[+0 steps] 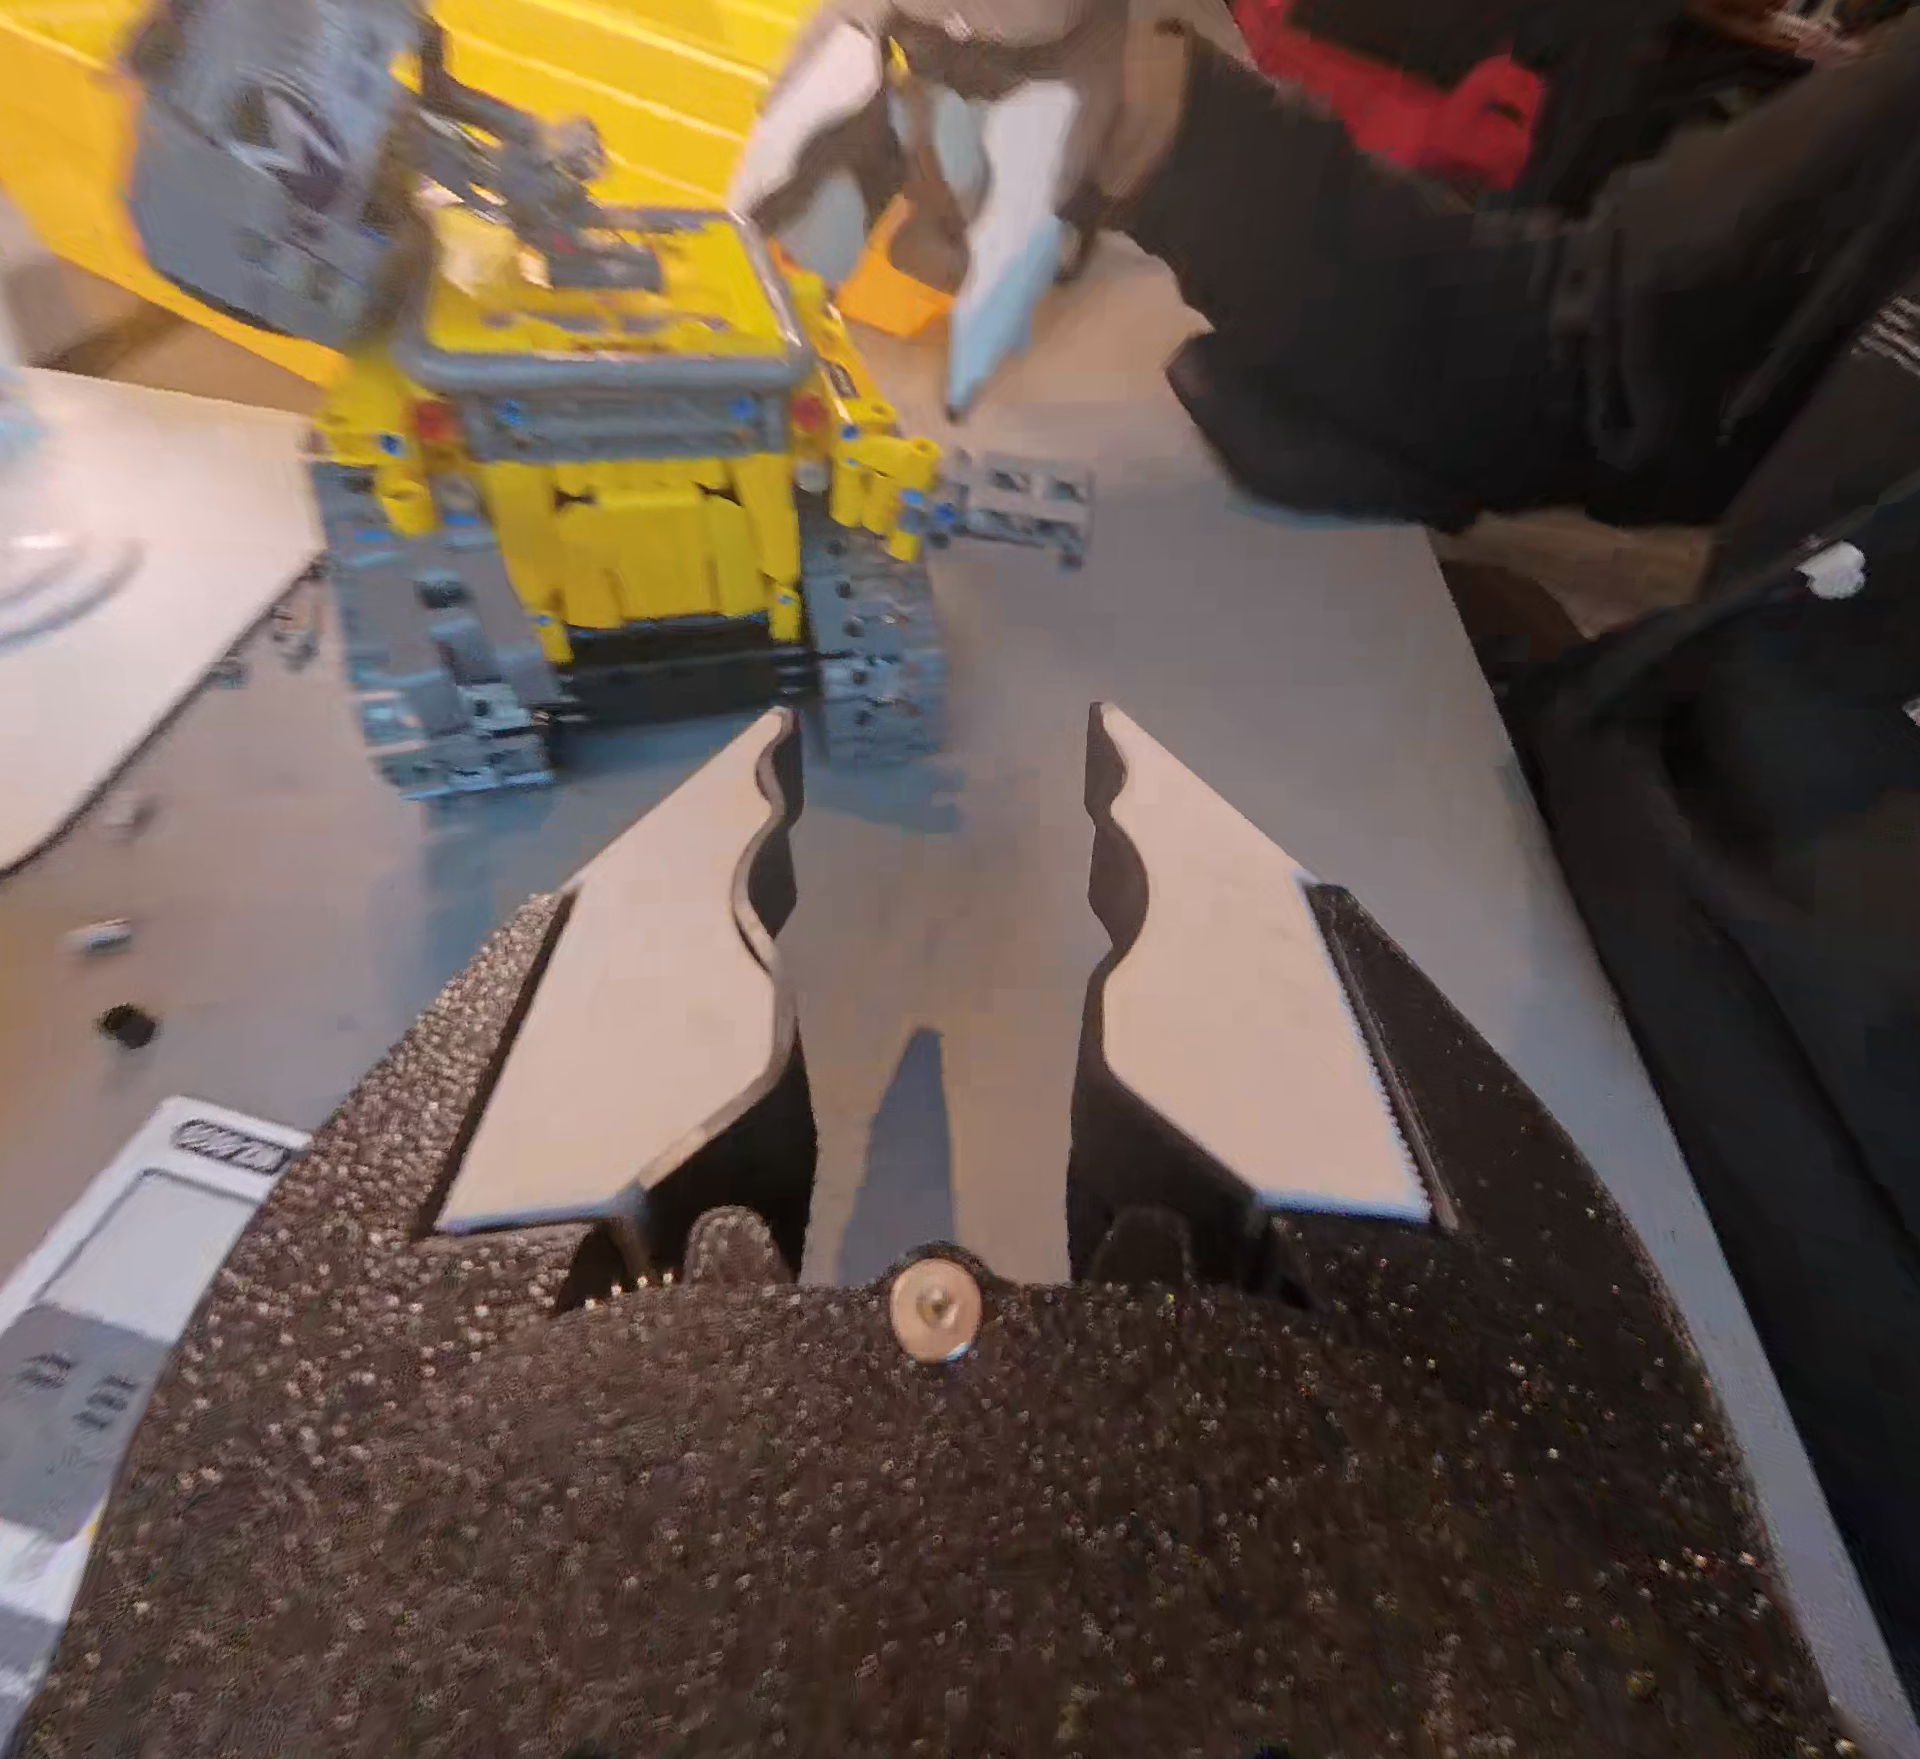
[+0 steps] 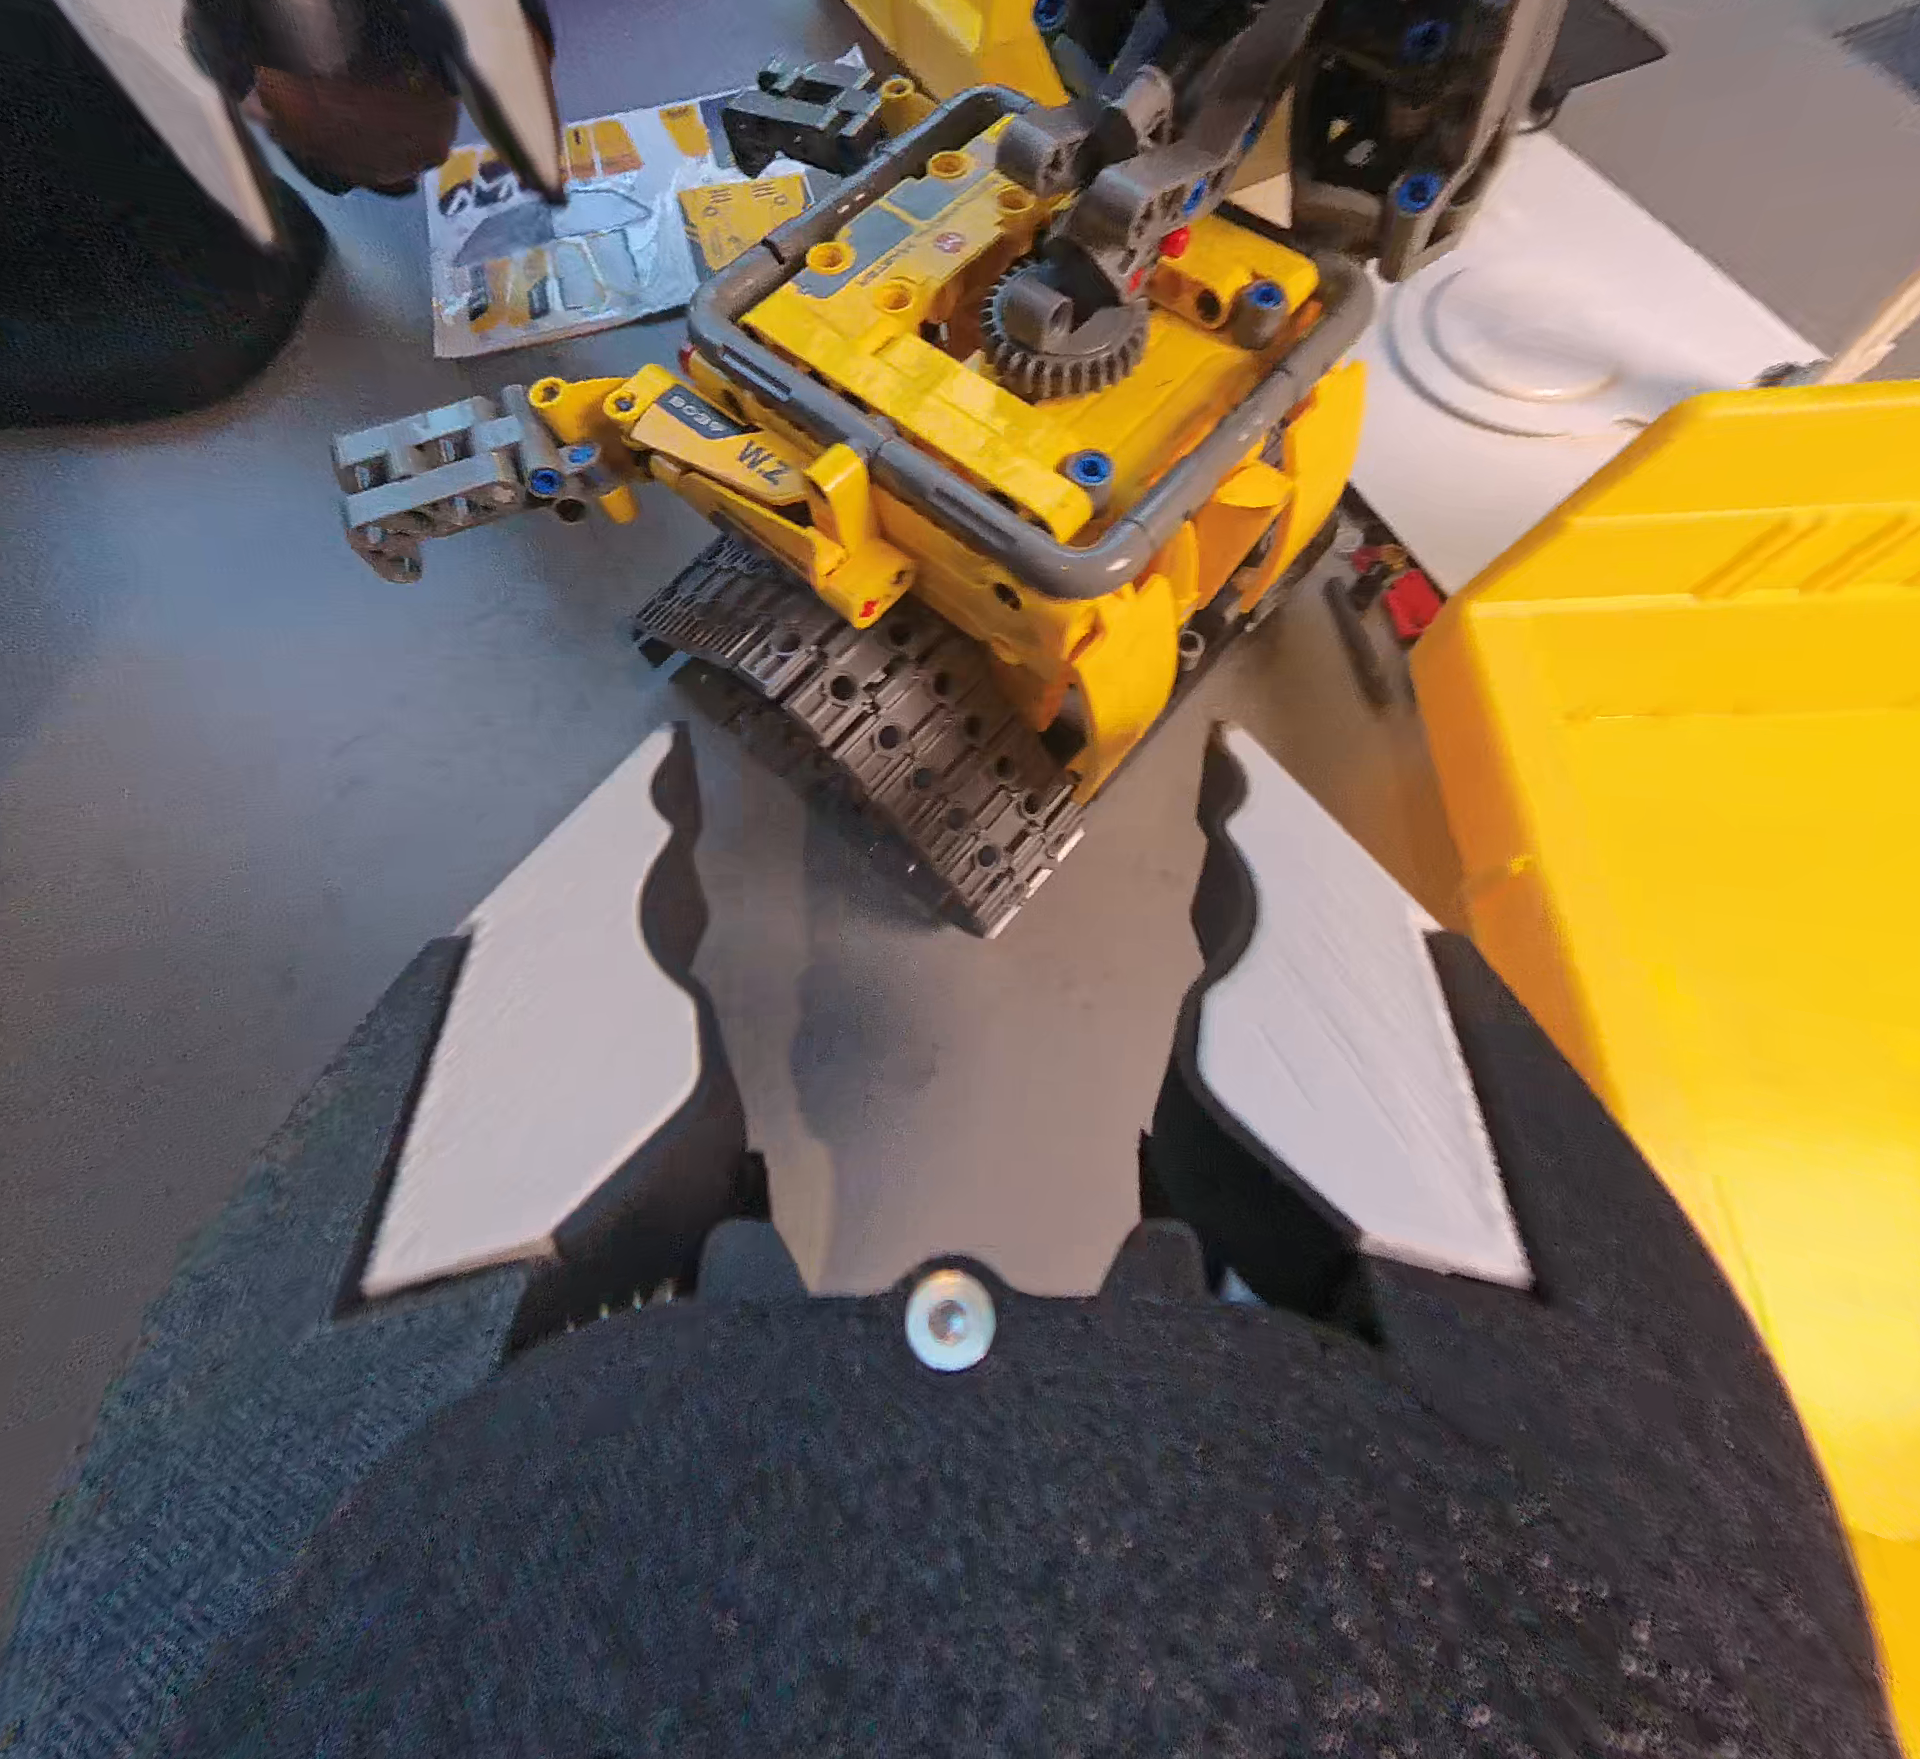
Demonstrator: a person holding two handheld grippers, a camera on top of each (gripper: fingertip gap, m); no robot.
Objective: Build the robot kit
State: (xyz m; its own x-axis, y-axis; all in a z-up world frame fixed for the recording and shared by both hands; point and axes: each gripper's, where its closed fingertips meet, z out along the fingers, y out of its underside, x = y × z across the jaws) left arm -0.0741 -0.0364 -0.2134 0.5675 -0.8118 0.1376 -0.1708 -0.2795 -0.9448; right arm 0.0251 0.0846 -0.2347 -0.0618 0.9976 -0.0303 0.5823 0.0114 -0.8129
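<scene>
Nearest the lens in the left wrist view, the left tongs (image 1: 940,722) stood parted and empty over the bare grey worktop (image 1: 1247,774). Just beyond their tips, in the middle left of the frame, sat a yellow and grey brick-built tracked robot model (image 1: 623,483), its grey tracks on the worktop and its grey head (image 1: 260,140) raised at the upper left, blurred. A small grey claw arm (image 1: 1023,494) stuck out from the model's right side. Farther up, in the upper middle, the right tongs (image 1: 904,182) hung above the model, held by a black-gloved hand (image 1: 1403,338). Yellow bins (image 1: 623,16) filled the upper left.

In the right wrist view, the right tongs (image 2: 940,743) were likewise spread wide and held nothing, their tips just short of the model's dark track (image 2: 894,733). A yellow bin (image 2: 1683,774) filled the right edge. Beyond the model, a sticker sheet (image 2: 561,255) lay flat at the upper left, with the left tongs' white fingers (image 2: 499,16) above it.
</scene>
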